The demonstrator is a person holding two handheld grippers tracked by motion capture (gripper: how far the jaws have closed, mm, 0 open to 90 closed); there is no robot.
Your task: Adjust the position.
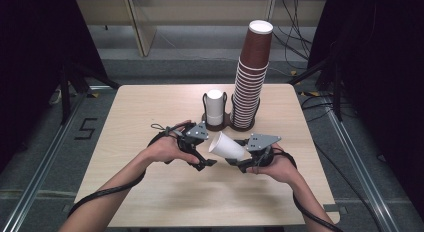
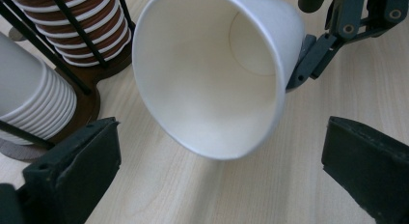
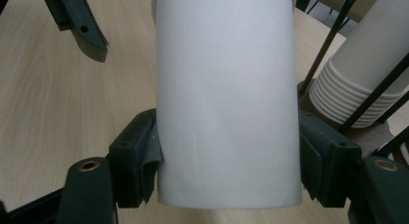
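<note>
You are holding a white paper cup (image 1: 227,146) on its side in your right gripper (image 1: 235,162), whose jaws are clamping its base end just above the light wooden desk (image 1: 150,112). Its open mouth is facing your left gripper (image 1: 206,163), which is standing wide open with nothing between its jaws. This looks like a hand-over or a return to the dark wire cup holder (image 1: 227,123), beside the white stack (image 1: 215,107) and the tall brown stack (image 1: 251,77). Next, you are needing a steady grip while lining the cup up.
</note>
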